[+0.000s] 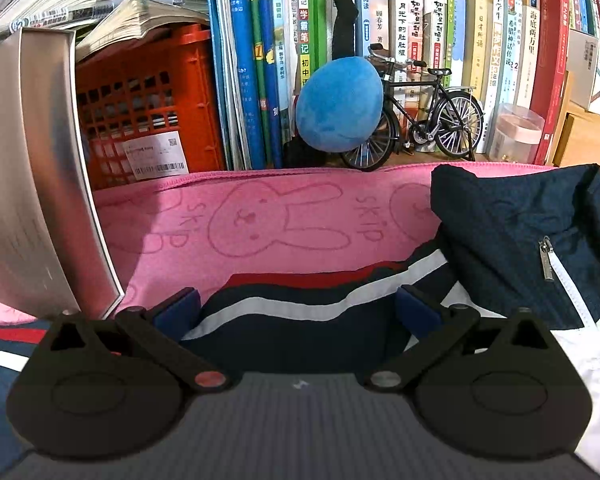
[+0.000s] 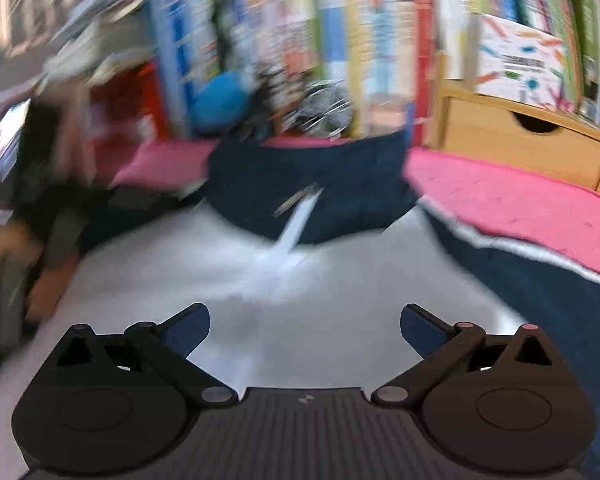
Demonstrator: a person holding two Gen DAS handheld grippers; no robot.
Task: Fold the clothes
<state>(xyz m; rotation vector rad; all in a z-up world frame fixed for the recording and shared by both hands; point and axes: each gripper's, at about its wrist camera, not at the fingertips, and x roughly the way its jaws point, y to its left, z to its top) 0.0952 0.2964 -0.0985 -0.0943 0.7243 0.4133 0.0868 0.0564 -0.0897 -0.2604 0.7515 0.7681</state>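
Behind the towel (image 1: 284, 216), your red crate (image 1: 148, 108) sits at the left of the shelf with a barcode label on its front and loose open books heaped on top; what lies inside shows only as dark shapes through the grid, so you cannot tell. A clear jar (image 1: 518, 132) stands on the shelf behind the towel's right end, beside the toy bike (image 1: 420, 120) and the blue plush (image 1: 340, 104).

Your jacket (image 1: 520, 240) lies spread on the towel, collar toward the books (image 1: 420, 20), zipper pull showing. Your left gripper (image 1: 298, 314) is spread wide, with a fold of the navy, white and red striped cloth bunched between its blue pads (image 1: 178, 312) (not pinched, as far as the left view shows).

Your right gripper (image 2: 305, 326) is also spread wide, holding nothing, above the jacket's white body. Only the right view, heavily blurred, shows the wooden drawer (image 2: 520, 144) past the towel's right edge, and a hand (image 2: 40, 280) low at the towel's left side. Only the left view gives you the rabbit print and the silver book (image 1: 32, 184) leaning at the towel's left end.
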